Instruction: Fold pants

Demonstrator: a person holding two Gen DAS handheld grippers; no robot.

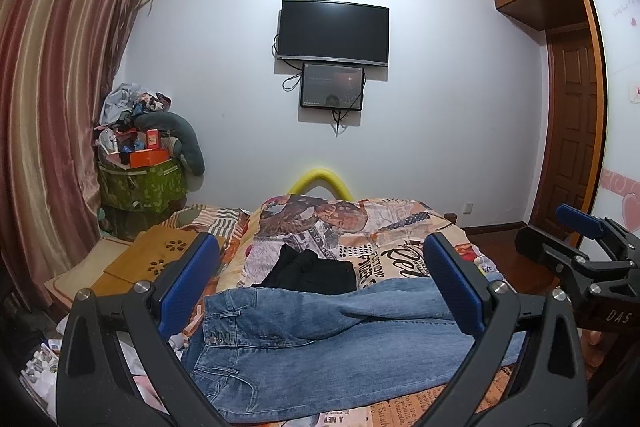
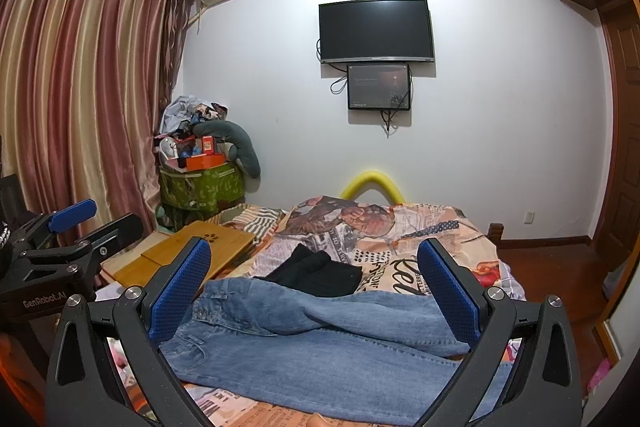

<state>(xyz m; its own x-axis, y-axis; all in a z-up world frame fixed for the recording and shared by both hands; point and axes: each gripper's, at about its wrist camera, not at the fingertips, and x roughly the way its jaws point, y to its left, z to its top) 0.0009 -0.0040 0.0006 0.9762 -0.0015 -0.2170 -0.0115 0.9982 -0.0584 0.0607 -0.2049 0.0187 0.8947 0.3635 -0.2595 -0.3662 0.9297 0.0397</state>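
Note:
Blue jeans [image 1: 320, 343] lie across the near end of the bed, waistband to the left and legs running right, one leg draped over the other; they also show in the right wrist view [image 2: 320, 343]. My left gripper [image 1: 320, 287] is open and empty, held above the jeans. My right gripper [image 2: 316, 291] is open and empty, also above the jeans; it shows at the right edge of the left wrist view [image 1: 584, 231]. The left gripper shows at the left edge of the right wrist view [image 2: 76, 223].
A black garment [image 1: 316, 269] lies folded just behind the jeans on the patterned bedspread [image 1: 360, 223]. A wooden lap table [image 2: 200, 251] sits on the bed's left side. A heaped green bin [image 1: 140, 179] stands by the curtain. A television [image 1: 334, 33] hangs on the far wall.

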